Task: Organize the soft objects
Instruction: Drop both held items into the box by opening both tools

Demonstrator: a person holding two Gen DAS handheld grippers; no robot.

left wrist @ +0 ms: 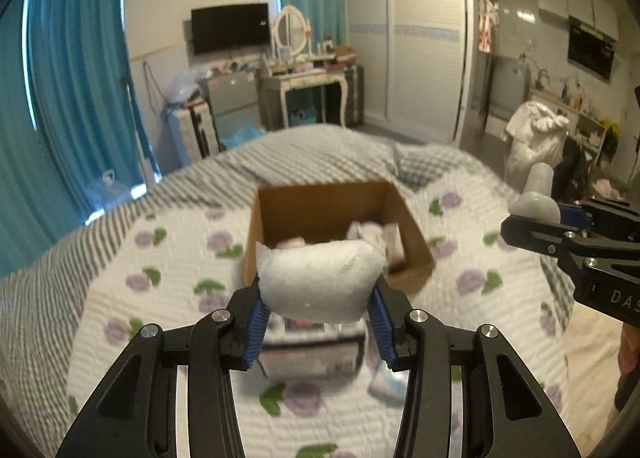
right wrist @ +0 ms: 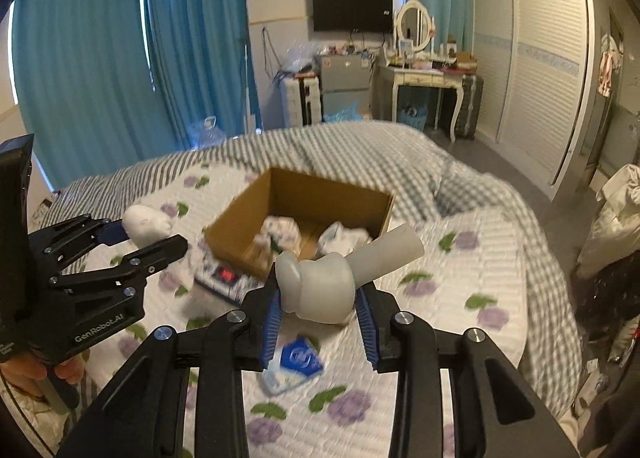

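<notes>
So both tongs are loaded right now. The left gripper has its blue pads pressed into the sides of a white pillowy bundle, closed just far enough to squish it a bit, and the bundle's long axis runs crosswise between the pads. The right gripper is clamped the same way on a pale grey bent soft tube thing, with its long end poking up and away to the right of the fingers, out toward the box. The cardboard box sits open on the flowery bedspread dead ahead of the left tongs, just past the bundle, already holding a few white soft bits. From the right tongs the box is ahead and a little to the left. My guess is the left one is nearer and lined up straighter, so it only needs to go forward and let go over the opening, while the right one would have to swing left first. There's also a small blue-and-white packet on the bed right under the right tongs, and a flat printed box below the left ones. The frames are kinda blurry, so I can't tell more.
</notes>
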